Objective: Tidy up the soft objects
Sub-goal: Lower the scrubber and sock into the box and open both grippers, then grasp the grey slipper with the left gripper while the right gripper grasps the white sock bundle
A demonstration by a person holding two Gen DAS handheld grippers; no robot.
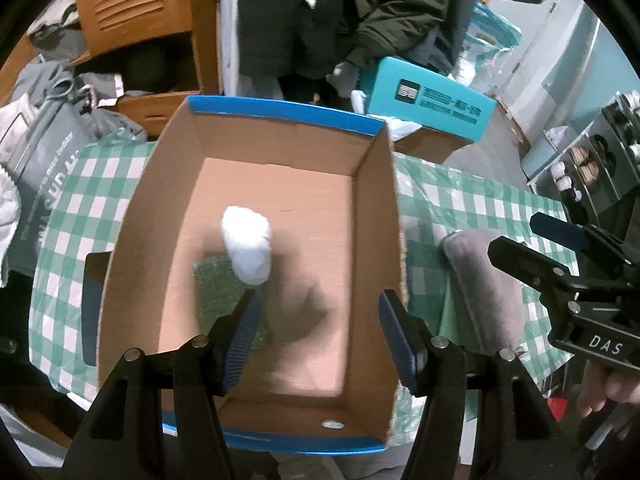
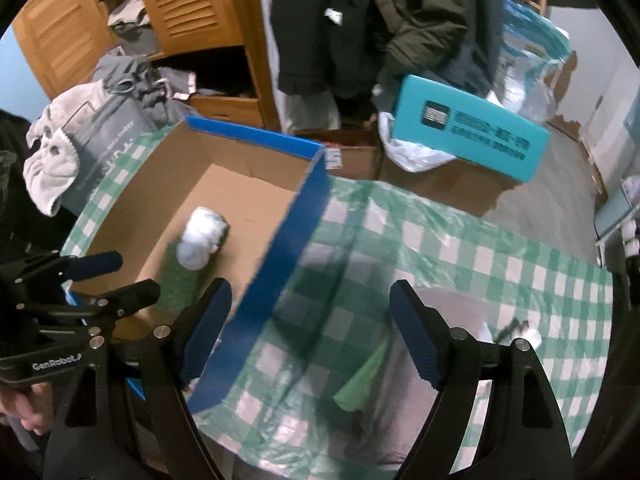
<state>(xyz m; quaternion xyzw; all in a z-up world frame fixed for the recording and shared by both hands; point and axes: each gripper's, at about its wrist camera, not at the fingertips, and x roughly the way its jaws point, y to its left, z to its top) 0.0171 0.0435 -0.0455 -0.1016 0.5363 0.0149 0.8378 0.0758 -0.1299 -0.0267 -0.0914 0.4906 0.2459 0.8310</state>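
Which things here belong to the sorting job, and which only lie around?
Job: cardboard box, white sock bundle and green cloth inside it, grey towel on the tablecloth, both grippers open.
Lying about: teal box, hanging jackets, wooden cabinet.

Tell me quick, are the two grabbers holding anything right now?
Left gripper: jaws open, empty, above the brown cardboard box.
Right gripper: jaws open, empty, above the green checked tablecloth.

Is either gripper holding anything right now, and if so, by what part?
Nothing is held. The left gripper is open above the cardboard box, where the white sock roll lies free. The right gripper is open over the table, beside the box wall.
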